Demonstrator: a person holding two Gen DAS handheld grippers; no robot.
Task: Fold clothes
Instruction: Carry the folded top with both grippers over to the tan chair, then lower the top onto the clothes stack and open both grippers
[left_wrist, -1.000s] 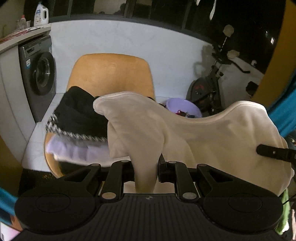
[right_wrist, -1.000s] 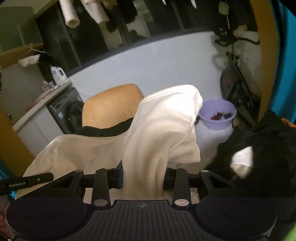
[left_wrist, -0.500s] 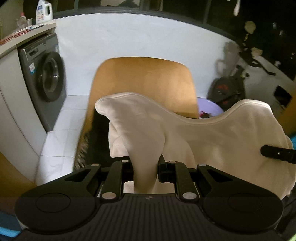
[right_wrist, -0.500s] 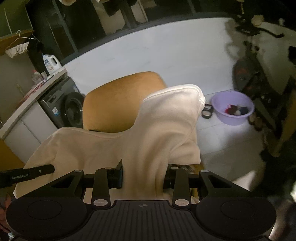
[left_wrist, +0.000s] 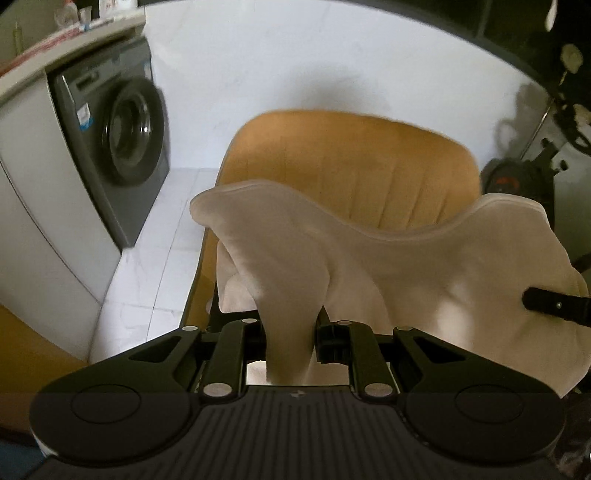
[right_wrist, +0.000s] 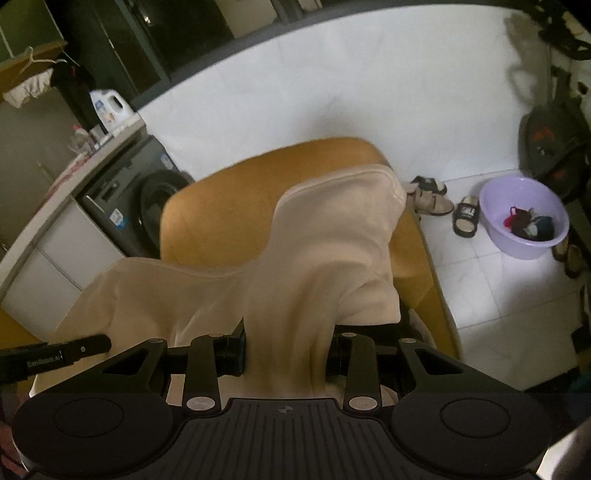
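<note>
A cream garment (left_wrist: 388, 273) hangs stretched between both grippers, above an orange chair (left_wrist: 351, 170). My left gripper (left_wrist: 290, 334) is shut on a bunched edge of the cloth, which drapes over its jaws and hides the pads. In the right wrist view the same cream garment (right_wrist: 303, 266) rises from my right gripper (right_wrist: 286, 349), which is shut on a thicker fold. The orange chair (right_wrist: 221, 206) stands behind it. A finger of the other gripper shows at the edge of each view.
A grey washing machine (left_wrist: 118, 136) stands at the left under a counter. White floor tiles (right_wrist: 491, 295) lie to the right, with a lilac basin (right_wrist: 524, 218) holding small items, sandals (right_wrist: 432, 195) and an exercise bike (right_wrist: 554, 129).
Both grippers have swept sideways with the garment, from over a chair piled with dark and white clothes to over a bare orange chair. The grips on the cloth are unchanged.
</note>
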